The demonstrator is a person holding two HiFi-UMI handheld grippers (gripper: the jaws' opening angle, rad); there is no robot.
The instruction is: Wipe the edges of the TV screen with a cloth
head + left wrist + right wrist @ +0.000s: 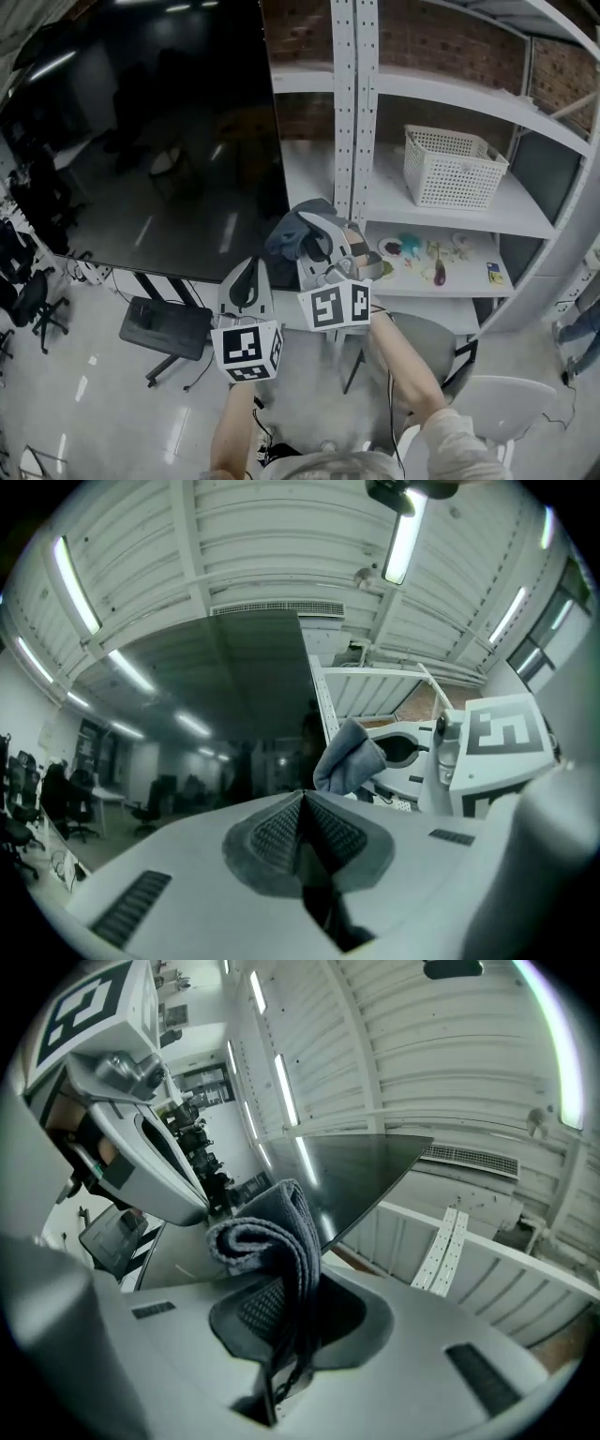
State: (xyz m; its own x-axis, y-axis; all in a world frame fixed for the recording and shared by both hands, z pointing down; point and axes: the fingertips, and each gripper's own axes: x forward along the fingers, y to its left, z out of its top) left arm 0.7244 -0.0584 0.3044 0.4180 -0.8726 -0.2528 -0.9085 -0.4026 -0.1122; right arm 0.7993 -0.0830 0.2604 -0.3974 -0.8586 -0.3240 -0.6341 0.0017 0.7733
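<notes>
Right gripper view shows the right gripper (281, 1321) with its jaws clamped on a folded grey cloth (270, 1232), which bunches up past the tips. Left gripper view shows the left gripper (302, 808) with its jaws pressed together and nothing between them. Seen from the head view, the two are side by side at the lower right corner of the dark TV screen (159, 141). The cloth lies against or just beside that corner; contact cannot be told. A white basket (455, 167) stands on the shelf (394, 202) to the right.
</notes>
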